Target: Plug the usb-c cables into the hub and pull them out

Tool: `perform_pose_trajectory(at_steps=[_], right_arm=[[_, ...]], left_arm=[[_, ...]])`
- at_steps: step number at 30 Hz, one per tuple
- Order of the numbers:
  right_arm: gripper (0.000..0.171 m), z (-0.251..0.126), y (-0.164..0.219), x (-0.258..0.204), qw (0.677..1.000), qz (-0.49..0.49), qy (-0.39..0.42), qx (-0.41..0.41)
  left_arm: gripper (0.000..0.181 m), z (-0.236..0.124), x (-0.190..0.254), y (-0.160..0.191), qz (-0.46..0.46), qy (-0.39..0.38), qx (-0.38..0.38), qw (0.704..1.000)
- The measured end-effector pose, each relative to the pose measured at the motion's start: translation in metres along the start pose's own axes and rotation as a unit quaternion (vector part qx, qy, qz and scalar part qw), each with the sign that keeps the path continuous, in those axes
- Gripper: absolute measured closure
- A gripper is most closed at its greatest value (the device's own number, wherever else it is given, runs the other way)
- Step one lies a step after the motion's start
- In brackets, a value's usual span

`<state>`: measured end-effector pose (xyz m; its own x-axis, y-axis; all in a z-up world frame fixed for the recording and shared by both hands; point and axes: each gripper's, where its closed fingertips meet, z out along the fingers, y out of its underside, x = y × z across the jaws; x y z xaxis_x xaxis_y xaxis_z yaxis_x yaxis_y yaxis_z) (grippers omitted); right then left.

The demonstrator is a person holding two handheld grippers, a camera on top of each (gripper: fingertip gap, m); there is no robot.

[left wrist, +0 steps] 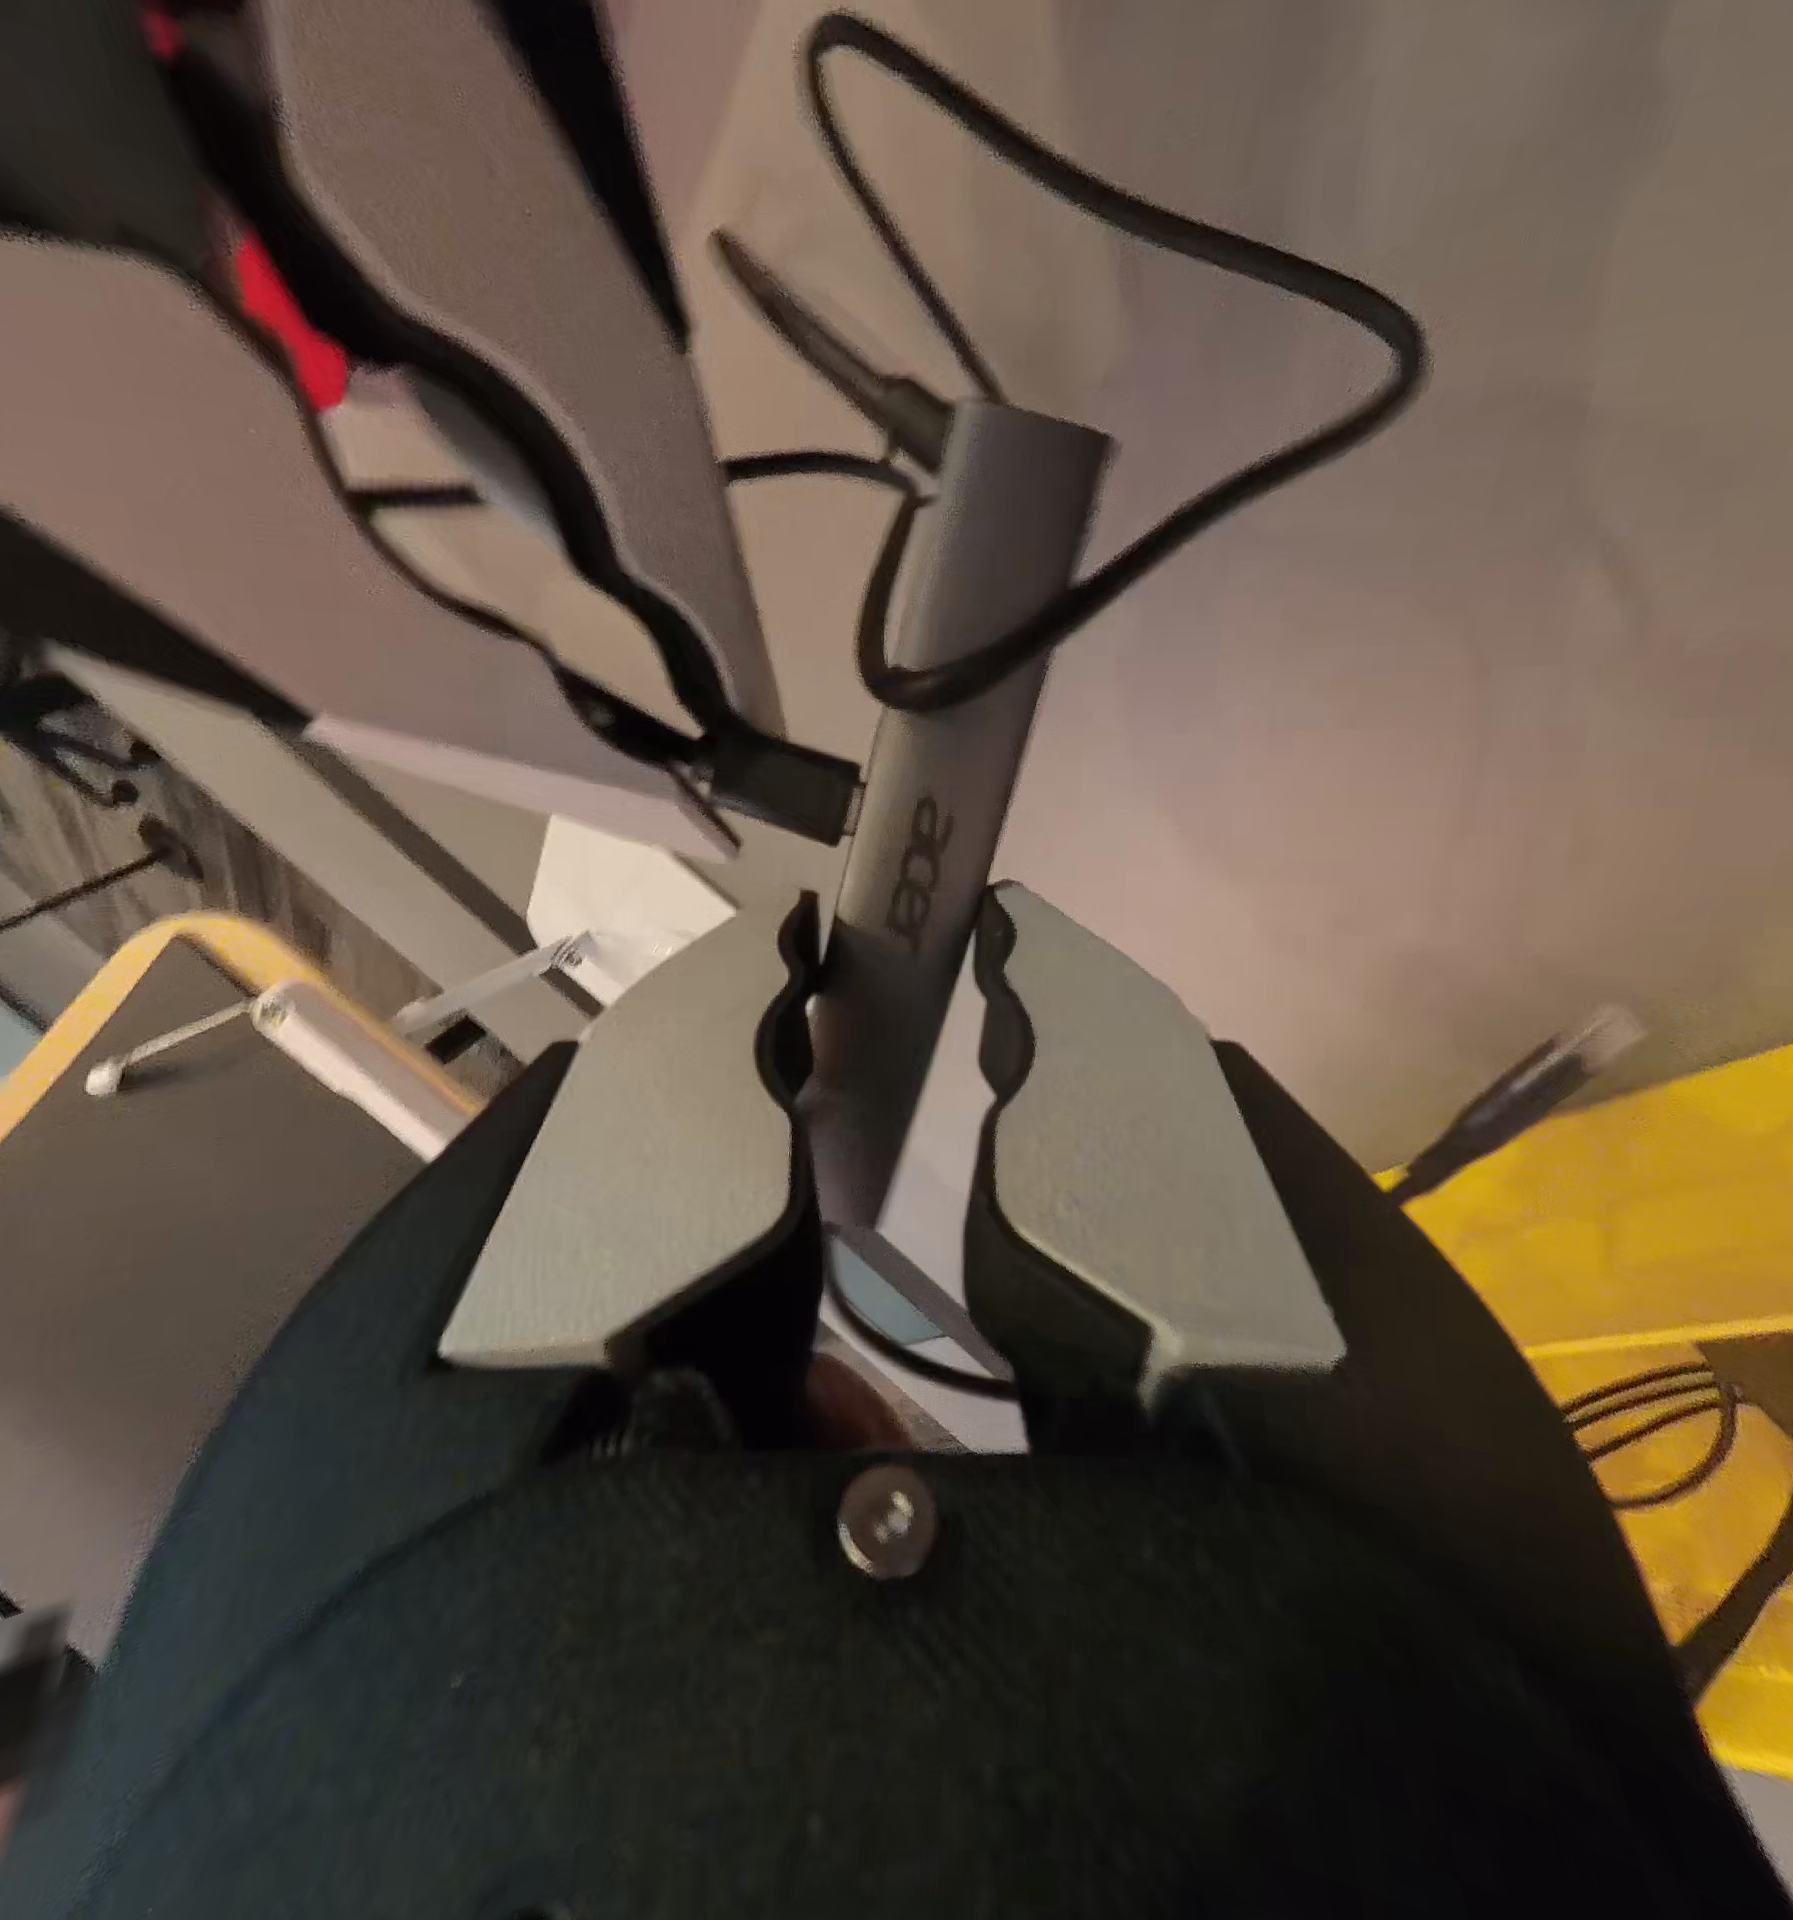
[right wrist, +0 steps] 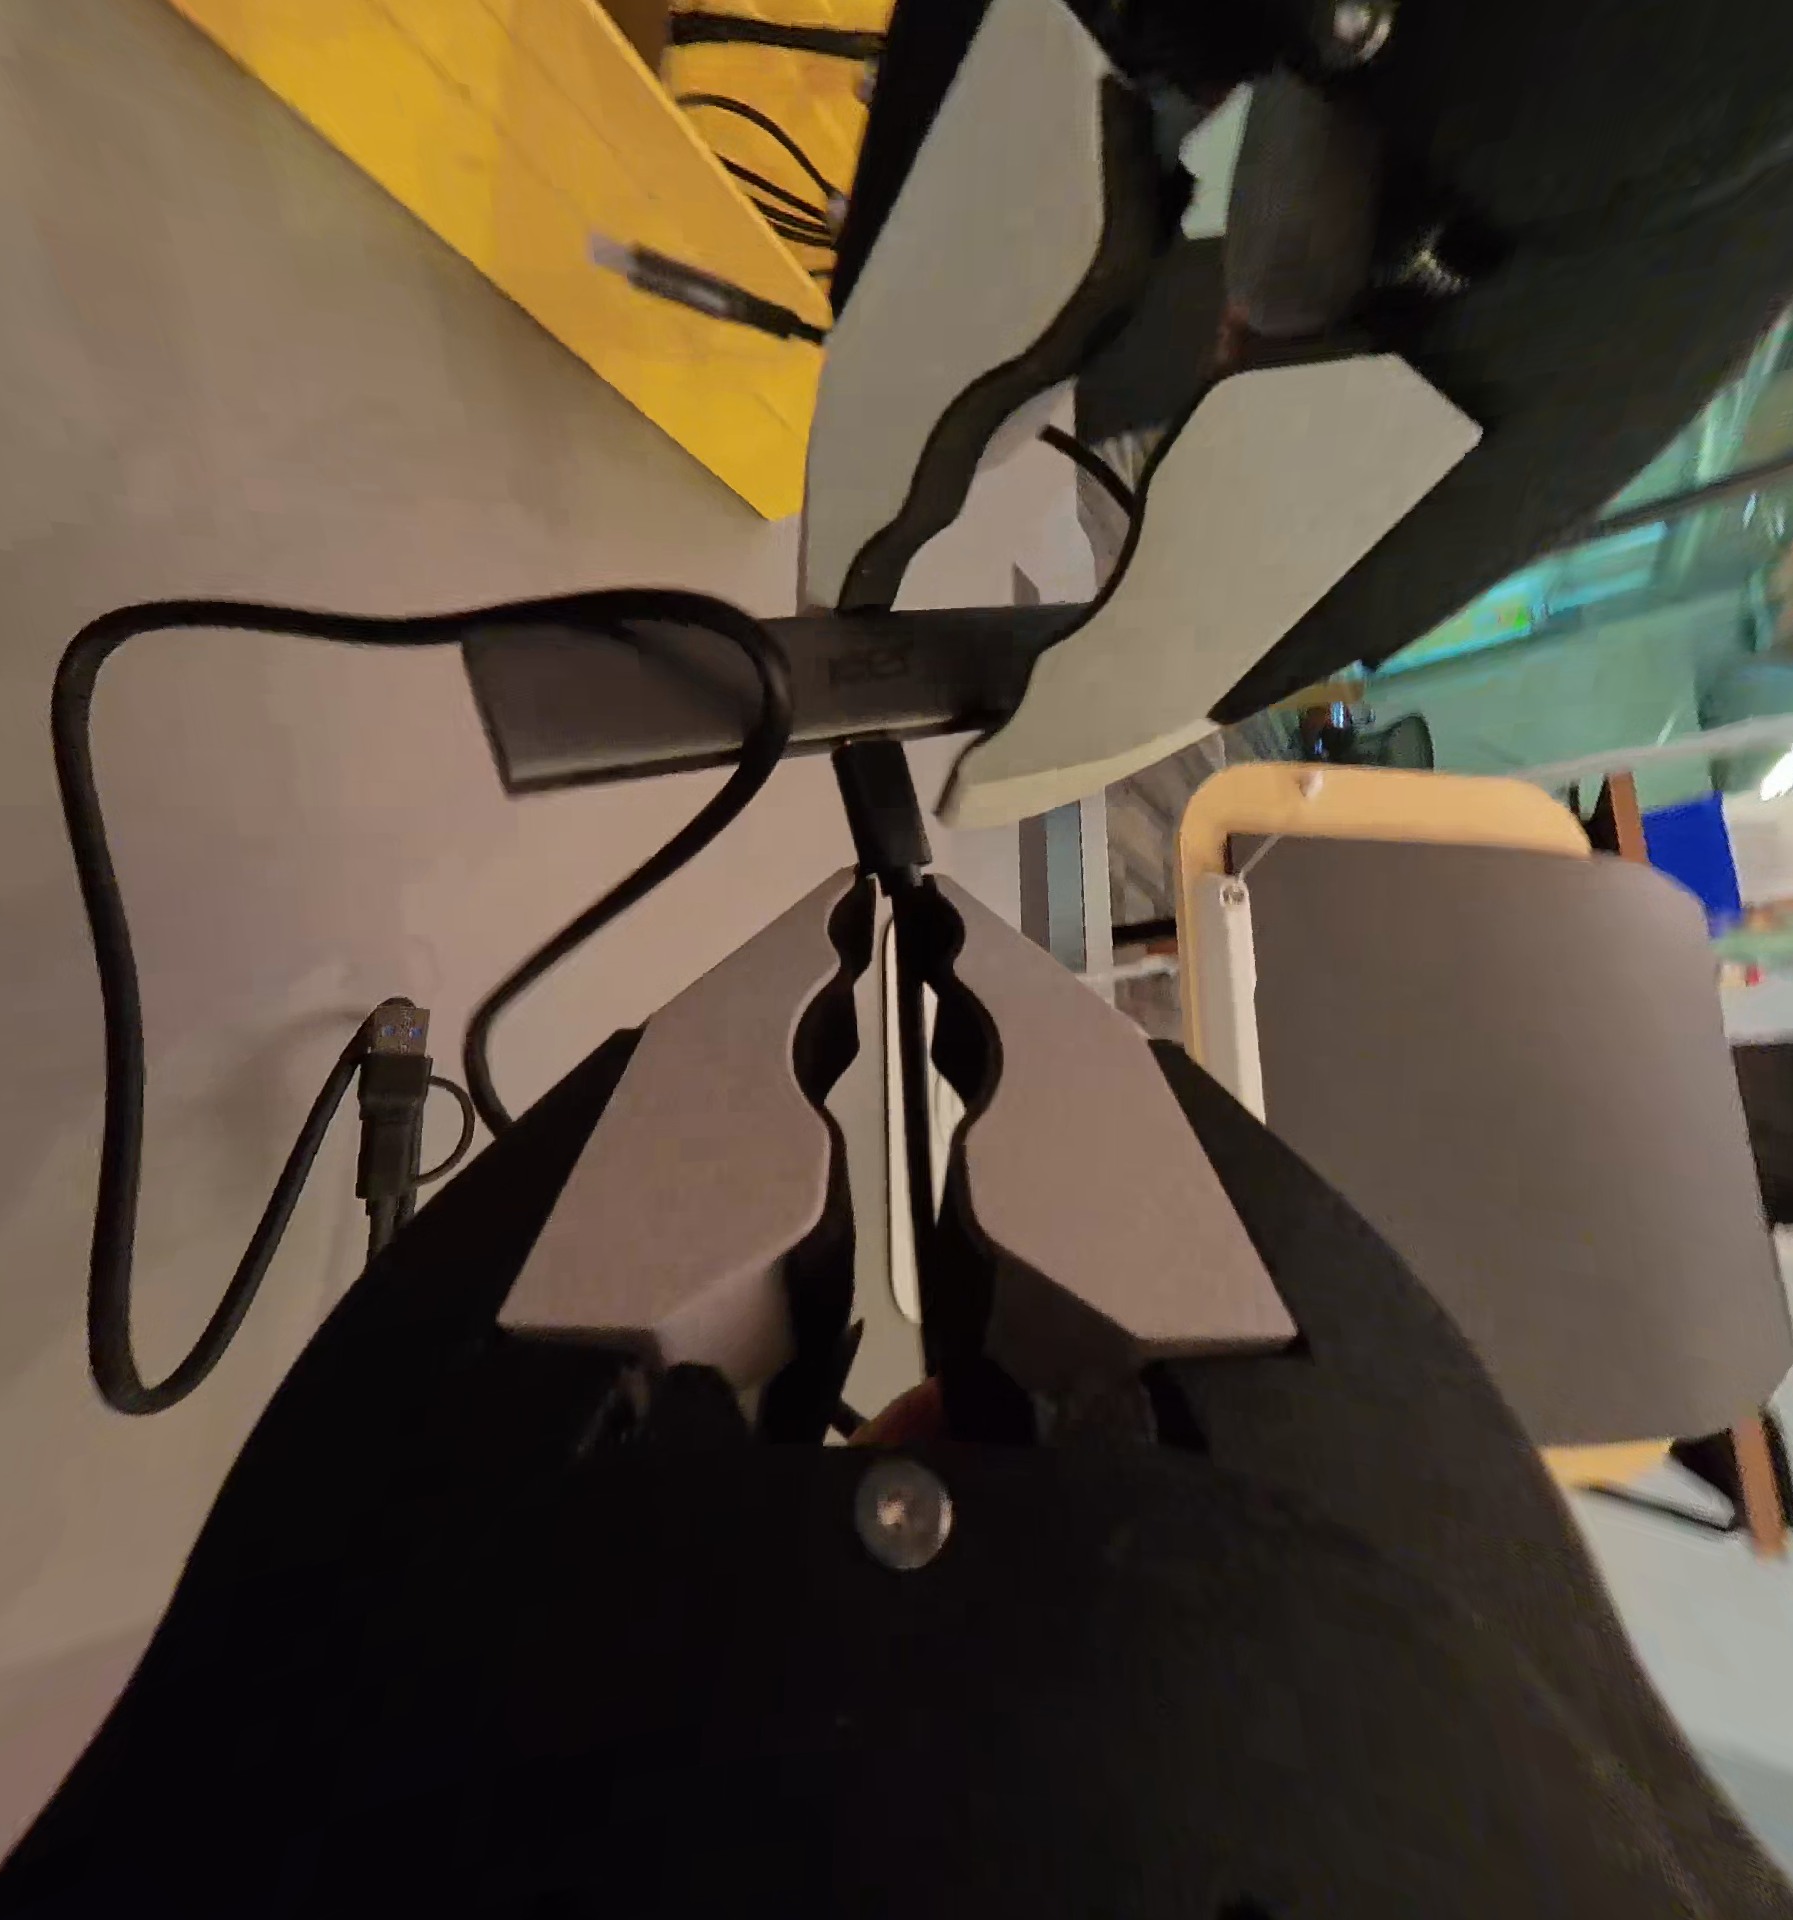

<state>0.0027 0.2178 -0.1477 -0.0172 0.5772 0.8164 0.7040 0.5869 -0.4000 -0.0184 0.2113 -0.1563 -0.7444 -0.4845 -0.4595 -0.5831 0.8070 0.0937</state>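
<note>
Your left gripper (left wrist: 897, 935) held the hub (left wrist: 959, 665) above the surface (left wrist: 1391, 520). Your right gripper (right wrist: 897, 894) gripped the cable plug (right wrist: 881, 805) at the hub's side. A box (right wrist: 559, 208) sat beyond the hub.

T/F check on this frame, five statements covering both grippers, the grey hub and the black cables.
1. The left gripper clamps one end of the grey slab-shaped hub. True.
2. The right gripper is empty. False: it is shut on a thin black USB-C cable, just behind the black plug.
3. That plug meets the hub's side edge. True.
4. The hub lies flat on the pale grey table. False: it is held up off it.
5. The yellow box is empty. False: black cables lie inside.
</note>
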Motion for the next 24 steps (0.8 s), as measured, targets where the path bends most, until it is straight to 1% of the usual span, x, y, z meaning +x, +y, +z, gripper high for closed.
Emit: perform_pose_trajectory(at_steps=[1, 2, 3, 4, 6, 10, 13, 14, 19, 20, 23, 24], right_arm=[[0.167, 0.000, 0.003, 0.005, 1.000, 0.024, 0.011, -0.006], [0.167, 0.000, 0.006, 0.012, 0.998, 0.053, 0.023, -0.010], [0.168, 0.000, 0.010, 0.017, 0.996, 0.083, 0.031, -0.016], [0.170, 0.000, 0.013, 0.022, 0.993, 0.107, 0.038, -0.023], [0.170, -0.001, 0.015, 0.029, 0.989, 0.133, 0.058, -0.028], [0.171, 0.002, 0.024, 0.025, 0.986, 0.144, 0.064, -0.053], [0.170, 0.003, 0.031, 0.025, 0.981, 0.169, 0.075, -0.058], [0.170, 0.002, 0.033, 0.025, 0.980, 0.173, 0.081, -0.062], [0.170, 0.002, 0.043, 0.025, 0.971, 0.199, 0.098, -0.091], [0.170, 0.002, 0.046, 0.025, 0.968, 0.210, 0.097, -0.096], [0.170, 0.003, 0.057, 0.022, 0.960, 0.248, 0.082, -0.103], [0.170, 0.003, 0.059, 0.022, 0.958, 0.256, 0.078, -0.101]], left_arm=[[0.147, 0.001, -0.008, 0.005, -0.023, -0.019, -0.006, 1.000], [0.138, 0.001, -0.015, 0.010, -0.052, -0.031, -0.007, 0.998], [0.123, 0.001, -0.018, 0.011, -0.085, -0.031, -0.005, 0.996], [0.112, 0.000, -0.021, 0.012, -0.112, -0.036, -0.003, 0.993], [0.102, -0.003, -0.029, 0.011, -0.146, -0.064, 0.004, 0.987], [0.088, -0.005, -0.023, 0.011, -0.220, -0.057, 0.031, 0.973], [0.086, -0.005, -0.019, 0.008, -0.253, -0.063, 0.056, 0.964], [0.082, -0.003, -0.017, 0.005, -0.261, -0.064, 0.062, 0.961], [0.075, 0.003, -0.027, 0.000, -0.299, -0.142, 0.065, 0.941], [0.078, 0.001, -0.029, 0.001, -0.295, -0.167, 0.055, 0.939], [0.100, -0.005, -0.032, -0.004, -0.250, -0.238, 0.012, 0.939], [0.111, -0.005, -0.030, -0.010, -0.244, -0.245, 0.012, 0.938]])
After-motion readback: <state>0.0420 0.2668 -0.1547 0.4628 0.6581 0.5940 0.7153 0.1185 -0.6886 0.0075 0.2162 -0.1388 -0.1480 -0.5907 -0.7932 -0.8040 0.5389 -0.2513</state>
